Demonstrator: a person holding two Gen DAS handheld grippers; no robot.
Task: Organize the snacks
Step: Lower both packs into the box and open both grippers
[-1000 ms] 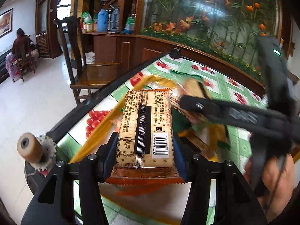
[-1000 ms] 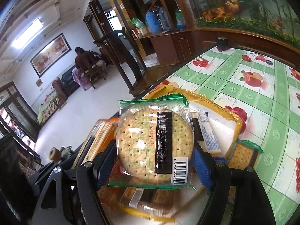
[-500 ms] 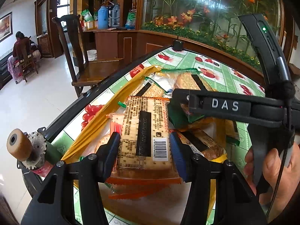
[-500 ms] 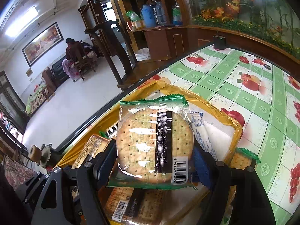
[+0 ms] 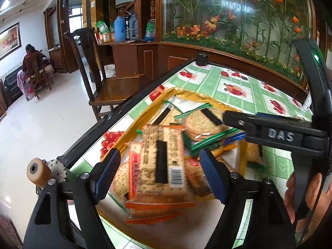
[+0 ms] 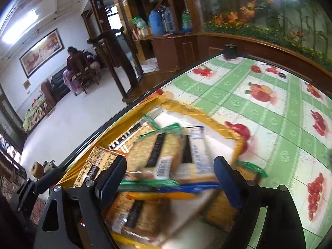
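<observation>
A yellow-rimmed tray on the table holds several cracker packets. My left gripper is open above it; the orange-edged rectangular cracker packet lies loose on the pile between the fingers, blurred. My right gripper is open too; the green-edged round cracker packet lies blurred on the pile, beside a blue-edged packet. The right gripper's body crosses the left wrist view at the right.
The table has a green checked fruit-print cloth. Its dark edge runs along the left, with a wooden chair beyond. A green-edged packet lies outside the tray's right rim. A small black object stands at the far corner.
Both grippers have opened. The orange-edged packet and the green-edged round packet have dropped from the jaws onto the pile in the tray.
</observation>
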